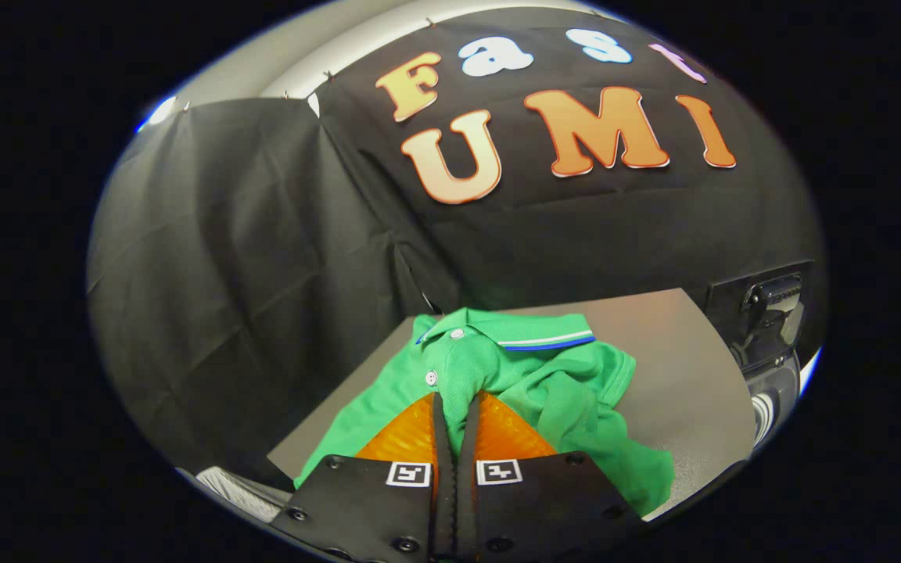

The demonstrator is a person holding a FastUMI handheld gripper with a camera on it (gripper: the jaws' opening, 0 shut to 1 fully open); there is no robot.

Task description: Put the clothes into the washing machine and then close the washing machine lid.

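A green polo shirt [544, 383] with a striped collar lies crumpled on a grey table top [677, 367]. My gripper [457, 403] is down on the shirt's front placket, just below its buttons. The two fingers stand almost together with a fold of the green cloth pinched between their tips. Beyond the table's right corner a dark machine [771, 313] with a handle-like part shows, along with a rounded white and dark body below it.
Black cloth walls close the booth behind and to the left of the table. The table's left edge runs diagonally beside my fingers, with a drop beyond it. A pale ribbed object [235, 489] sits low to the left of the gripper.
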